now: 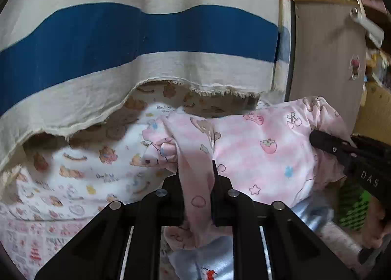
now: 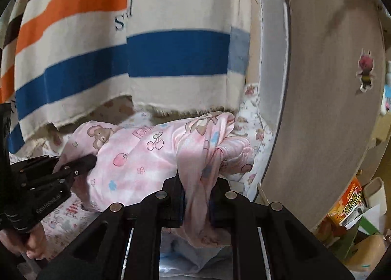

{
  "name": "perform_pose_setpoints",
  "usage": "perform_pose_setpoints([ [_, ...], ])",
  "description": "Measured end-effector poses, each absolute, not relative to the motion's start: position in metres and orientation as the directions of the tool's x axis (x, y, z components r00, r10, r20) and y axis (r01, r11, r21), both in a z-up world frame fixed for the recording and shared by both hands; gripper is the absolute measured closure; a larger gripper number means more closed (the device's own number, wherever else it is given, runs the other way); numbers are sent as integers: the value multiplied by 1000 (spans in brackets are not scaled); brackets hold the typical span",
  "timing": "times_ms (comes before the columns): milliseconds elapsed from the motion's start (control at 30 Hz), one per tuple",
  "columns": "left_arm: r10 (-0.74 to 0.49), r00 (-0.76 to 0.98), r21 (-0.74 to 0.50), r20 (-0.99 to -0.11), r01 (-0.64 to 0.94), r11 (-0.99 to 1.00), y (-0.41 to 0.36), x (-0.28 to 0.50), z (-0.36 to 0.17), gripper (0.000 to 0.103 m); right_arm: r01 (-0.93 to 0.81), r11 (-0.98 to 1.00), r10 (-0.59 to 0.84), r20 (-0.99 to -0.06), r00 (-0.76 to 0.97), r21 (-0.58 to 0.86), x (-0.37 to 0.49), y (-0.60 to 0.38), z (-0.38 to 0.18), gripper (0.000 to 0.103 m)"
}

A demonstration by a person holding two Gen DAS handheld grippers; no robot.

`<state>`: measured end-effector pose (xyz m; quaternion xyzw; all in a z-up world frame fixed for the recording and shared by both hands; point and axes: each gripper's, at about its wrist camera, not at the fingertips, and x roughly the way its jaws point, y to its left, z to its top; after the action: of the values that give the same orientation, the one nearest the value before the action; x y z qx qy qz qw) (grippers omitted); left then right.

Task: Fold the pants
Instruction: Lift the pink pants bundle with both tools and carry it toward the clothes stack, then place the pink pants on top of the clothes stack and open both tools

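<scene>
Left wrist view shows the left claw (image 1: 196, 177) clenched on a bunched strip of the pink pants (image 1: 256, 148), the cloth running down between its jaws; the rest of the pants stretches away toward 3 o'clock, where the right claw (image 1: 315, 137) bites into the far end. In the right wrist view the right claw (image 2: 196, 189) is likewise clenched on a gathered fold, with the left claw (image 2: 89, 161) at 9 o'clock holding the other end. The pants hang slack between the two claws, just above the printed bedsheet (image 1: 73, 182) and in front of a striped towel (image 1: 122, 35) that drapes down at 12 o'clock. The fabric looks thin, soft and a little glossy, so it is likely light, limp and apt to slide; it will sag wherever unsupported. The firmest hold is probably at seams or the waistband, gripping several layers rather than one loose edge.
</scene>
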<state>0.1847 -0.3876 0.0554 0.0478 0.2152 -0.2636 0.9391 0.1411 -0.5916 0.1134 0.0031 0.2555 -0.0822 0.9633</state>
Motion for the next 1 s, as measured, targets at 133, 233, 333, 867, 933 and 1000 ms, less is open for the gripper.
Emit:
perform_pose_setpoints([
  [133,-470,773,-4,-427,518,856,-391,184,54,88,172,985,-162,-504,849,-27,150,-596,101,89],
  [233,-473,774,-6,-421,519,855,-390,185,57,85,182,983,-173,-506,845,-32,155,-598,97,87],
  [333,-462,780,-1,-422,509,861,-389,189,55,77,196,980,-187,-508,841,-36,158,-598,96,81],
  [867,-466,868,145,-173,490,860,-312,122,74,1,276,961,-270,-270,924,-14,80,-565,133,1],
  [933,-473,872,148,-125,488,860,-290,105,75,1,269,963,-258,-243,935,15,67,-553,136,1],
  [1000,-472,876,132,-99,482,866,-270,92,74,1,266,963,-252,-228,940,33,57,-543,136,1],
])
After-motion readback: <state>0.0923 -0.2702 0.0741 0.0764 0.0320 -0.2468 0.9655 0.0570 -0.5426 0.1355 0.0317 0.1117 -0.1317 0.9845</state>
